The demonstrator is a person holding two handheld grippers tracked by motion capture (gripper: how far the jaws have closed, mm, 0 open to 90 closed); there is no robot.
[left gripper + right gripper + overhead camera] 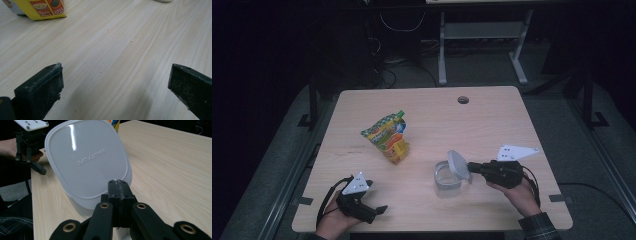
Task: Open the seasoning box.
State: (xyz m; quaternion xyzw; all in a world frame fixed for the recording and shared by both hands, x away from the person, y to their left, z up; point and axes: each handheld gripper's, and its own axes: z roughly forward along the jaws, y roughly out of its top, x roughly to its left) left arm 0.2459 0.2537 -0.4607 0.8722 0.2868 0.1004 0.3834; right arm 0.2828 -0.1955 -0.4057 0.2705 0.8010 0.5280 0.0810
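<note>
Lid (458, 165) was pinched at its edge by the right hand-held gripper (470, 167), jaws closed on it, lid tilted up over the clear container (447, 180) on the tabletop (492, 125). It looked partway done: whether coming off or going on, can't tell. Left hand-held gripper (381, 210) rested low near the front edge, jaws wide apart, holding nothing. Snack pouch (389, 137) stood untouched at mid-table.

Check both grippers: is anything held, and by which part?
The right gripper is shut on the white lid, pinching its edge and holding it tilted over the clear container. The left gripper is open and holds nothing.
</note>
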